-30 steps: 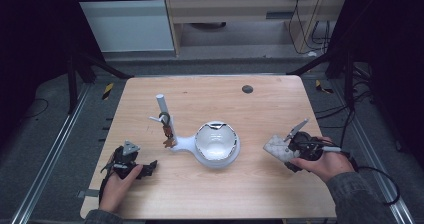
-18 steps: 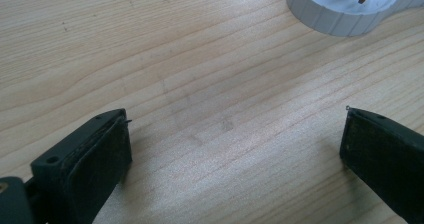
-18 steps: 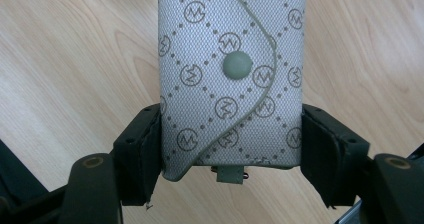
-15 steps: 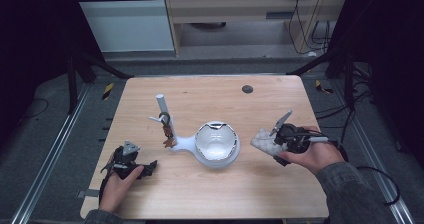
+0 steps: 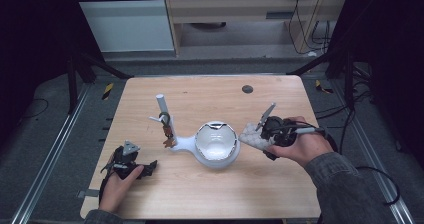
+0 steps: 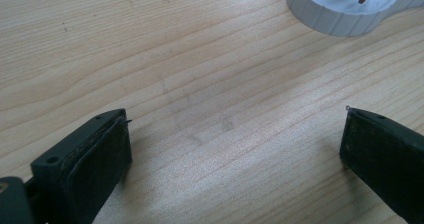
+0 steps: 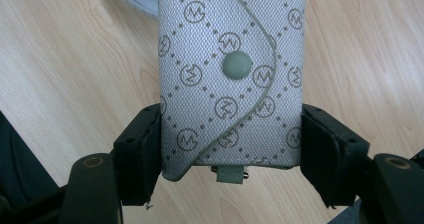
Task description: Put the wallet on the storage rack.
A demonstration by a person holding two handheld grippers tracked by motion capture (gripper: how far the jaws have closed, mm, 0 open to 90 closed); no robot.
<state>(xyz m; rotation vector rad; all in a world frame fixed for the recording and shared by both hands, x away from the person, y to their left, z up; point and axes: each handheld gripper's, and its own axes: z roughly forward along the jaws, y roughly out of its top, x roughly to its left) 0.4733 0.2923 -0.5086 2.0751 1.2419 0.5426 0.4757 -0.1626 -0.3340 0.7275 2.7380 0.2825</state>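
from the high view, my right gripper (image 5: 260, 136) holds one small grey pouch (image 5: 251, 138) just right of the white bowl (image 5: 215, 143), above the wooden table (image 5: 210, 194). one white stand (image 5: 165, 119) rises left of the bowl, joined to it by a white base, with one small brown thing hanging on it that i cannot make out. my left gripper (image 5: 145, 168) rests low at the table's near left corner.

in the left gripper view, my two black jaws stand wide apart over bare wood, gripping nothing; the white base (image 6: 345, 9) sits top right.

in the right gripper view, my jaws are clamped on both sides of the pouch (image 7: 232, 79): woven grey cloth, dotted diamonds, a repeated circled "m" mark, a curved flap, one round grey snap (image 7: 237, 65)
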